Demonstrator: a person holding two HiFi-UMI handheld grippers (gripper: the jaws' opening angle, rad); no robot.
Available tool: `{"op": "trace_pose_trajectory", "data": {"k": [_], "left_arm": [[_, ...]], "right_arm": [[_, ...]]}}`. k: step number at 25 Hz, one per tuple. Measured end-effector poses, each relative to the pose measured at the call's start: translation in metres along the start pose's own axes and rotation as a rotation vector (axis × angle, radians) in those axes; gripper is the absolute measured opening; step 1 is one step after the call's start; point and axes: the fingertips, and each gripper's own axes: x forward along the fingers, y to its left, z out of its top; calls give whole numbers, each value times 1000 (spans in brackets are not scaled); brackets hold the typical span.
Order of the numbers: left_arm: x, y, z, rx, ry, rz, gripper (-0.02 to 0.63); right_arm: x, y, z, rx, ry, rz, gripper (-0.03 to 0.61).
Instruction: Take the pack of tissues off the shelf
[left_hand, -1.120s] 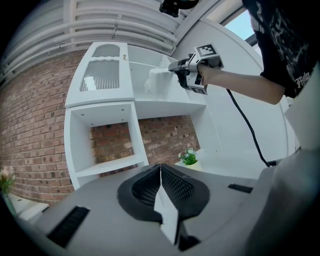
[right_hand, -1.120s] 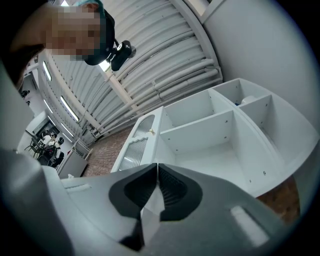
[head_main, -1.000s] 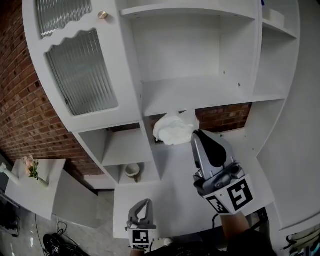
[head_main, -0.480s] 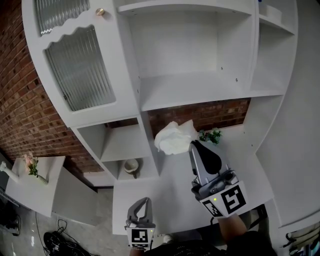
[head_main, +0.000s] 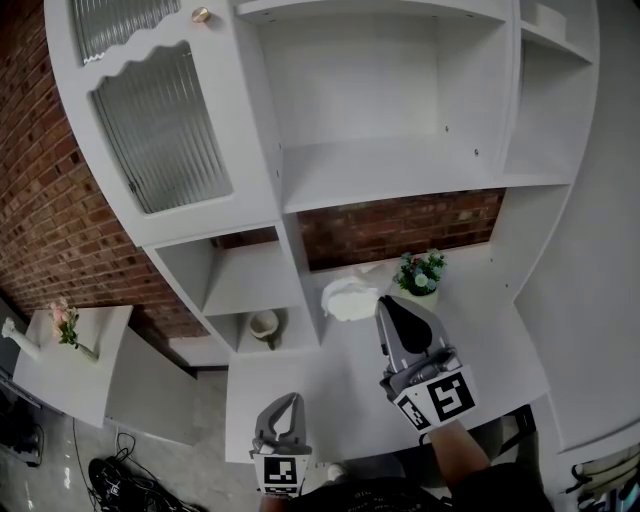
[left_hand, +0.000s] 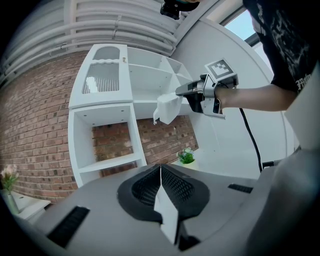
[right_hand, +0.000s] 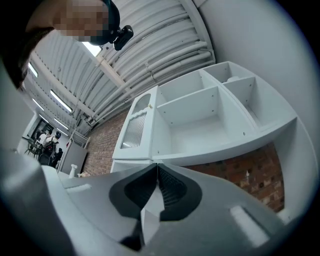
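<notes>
The pack of tissues (head_main: 349, 297) hangs crumpled from the very tips of the right gripper (head_main: 384, 301), drooping just ahead of them. Over the last second it has come down with that claw, away from the shelf (head_main: 390, 180), which now stands well above and beyond the tips. The pack is off the shelf, so probably only setting it down remains. The claw's jaws are pinched tight together on a thin edge of the pack. A small plant (head_main: 420, 272) sits just beyond the tips. The left gripper (head_main: 291, 402), closed on nothing, waits low behind.
</notes>
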Motion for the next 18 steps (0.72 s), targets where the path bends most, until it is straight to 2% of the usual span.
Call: {"op": "trace_pose_trajectory", "data": {"k": [18], "left_arm": [[5,-9,-4,-15,5,-8,12]], "right_arm": [[-35,0,-110,55,268,-49,8]]}}
